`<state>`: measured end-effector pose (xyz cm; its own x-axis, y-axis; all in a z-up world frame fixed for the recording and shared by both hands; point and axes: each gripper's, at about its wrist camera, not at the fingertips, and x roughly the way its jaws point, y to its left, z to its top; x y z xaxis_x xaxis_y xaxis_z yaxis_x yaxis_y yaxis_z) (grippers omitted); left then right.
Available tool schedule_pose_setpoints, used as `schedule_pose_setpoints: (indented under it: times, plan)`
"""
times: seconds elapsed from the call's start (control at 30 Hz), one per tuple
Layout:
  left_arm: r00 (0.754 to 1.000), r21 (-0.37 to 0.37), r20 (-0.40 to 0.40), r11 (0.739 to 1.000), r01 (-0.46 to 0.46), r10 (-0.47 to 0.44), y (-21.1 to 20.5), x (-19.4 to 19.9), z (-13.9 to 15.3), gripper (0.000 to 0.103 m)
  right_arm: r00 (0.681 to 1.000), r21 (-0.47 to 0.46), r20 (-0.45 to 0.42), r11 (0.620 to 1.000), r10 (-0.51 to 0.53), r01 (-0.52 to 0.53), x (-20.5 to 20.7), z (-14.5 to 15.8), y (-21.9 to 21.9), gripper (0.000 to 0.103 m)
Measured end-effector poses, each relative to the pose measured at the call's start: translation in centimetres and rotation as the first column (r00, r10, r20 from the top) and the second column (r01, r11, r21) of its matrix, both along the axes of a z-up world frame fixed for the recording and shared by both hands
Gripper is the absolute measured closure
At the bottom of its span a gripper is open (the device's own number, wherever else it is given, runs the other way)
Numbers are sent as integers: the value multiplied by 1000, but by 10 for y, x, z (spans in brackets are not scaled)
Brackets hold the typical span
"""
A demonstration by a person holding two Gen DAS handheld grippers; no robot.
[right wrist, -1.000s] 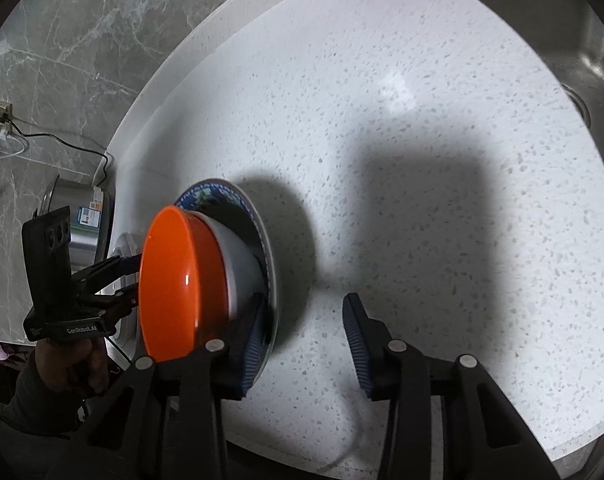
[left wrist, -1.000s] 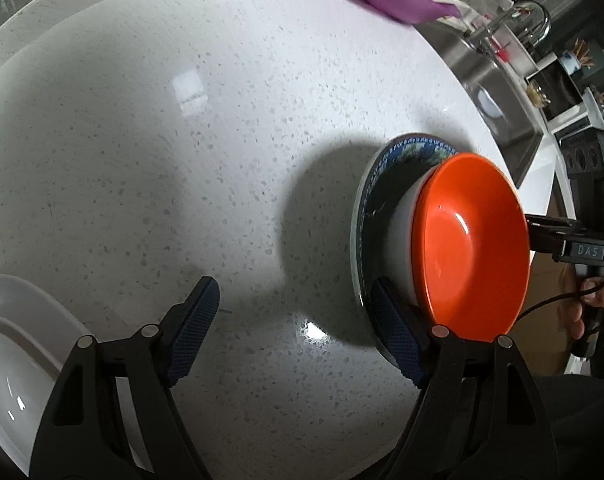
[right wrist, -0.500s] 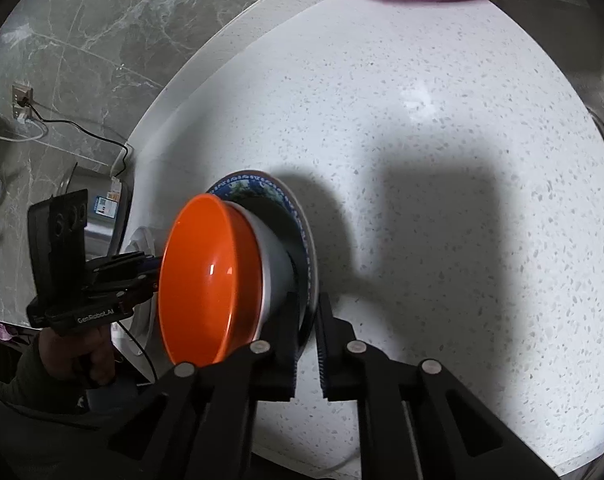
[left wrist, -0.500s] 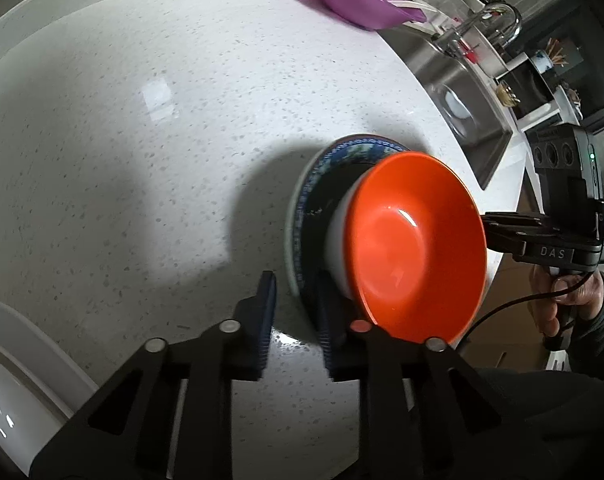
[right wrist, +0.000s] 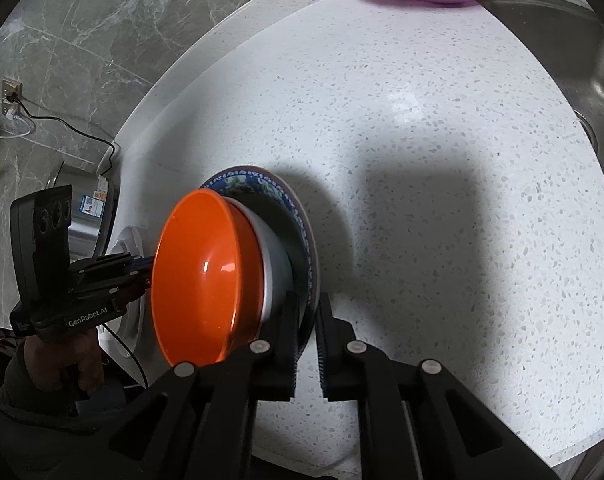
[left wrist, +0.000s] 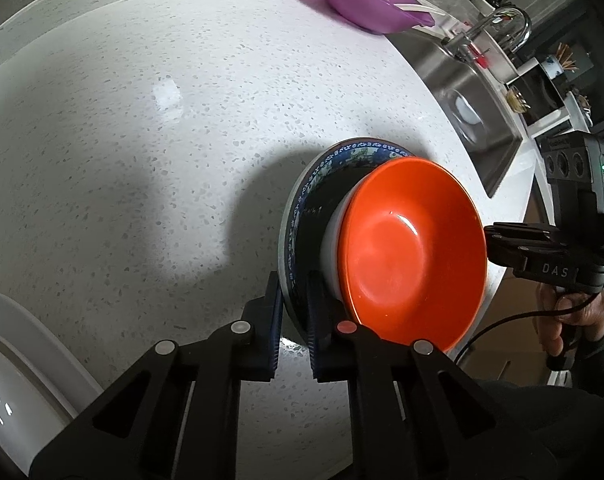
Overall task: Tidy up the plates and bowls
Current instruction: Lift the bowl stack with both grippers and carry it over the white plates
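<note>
A blue-patterned plate (left wrist: 302, 208) carries a white bowl (left wrist: 329, 240) with an orange bowl (left wrist: 410, 252) nested in it. The stack is held above the white speckled counter (left wrist: 142, 160). My left gripper (left wrist: 292, 320) is shut on the plate's near rim. My right gripper (right wrist: 307, 334) is shut on the opposite rim of the same plate (right wrist: 262, 188), with the orange bowl (right wrist: 206, 276) and white bowl (right wrist: 276, 264) to its left. Each view shows the other gripper beyond the stack.
A purple basin (left wrist: 366, 0) stands at the counter's far edge beside a steel sink (left wrist: 462, 96) with a faucet. A white dish (left wrist: 26, 364) lies at the lower left. A metal appliance (right wrist: 90, 216) stands by the wall.
Both grippers went from open beside the plate to shut on its rim. The stack with the bowls has since risen off the counter a little.
</note>
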<state>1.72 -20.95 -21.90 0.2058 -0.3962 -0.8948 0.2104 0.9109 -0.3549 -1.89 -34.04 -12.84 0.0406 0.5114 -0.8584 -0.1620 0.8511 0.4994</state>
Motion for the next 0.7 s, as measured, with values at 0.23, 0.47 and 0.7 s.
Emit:
schedule_pose_setpoints:
  times: [0.23, 0.47, 0.7]
  plan:
    - [1000, -3, 9, 1000, -27, 27, 4, -1, 9, 95, 1000, 0, 6, 1000, 11, -11, 6, 8, 3, 92]
    - [998, -2, 29, 998, -57, 57, 20, -7, 22, 95, 1000, 1, -2, 1000, 28, -28, 10, 11, 15, 92]
    - [996, 1, 7, 996, -86, 86, 33, -13, 20, 95, 1000, 5, -27, 1000, 9, -9, 17, 9, 22, 92]
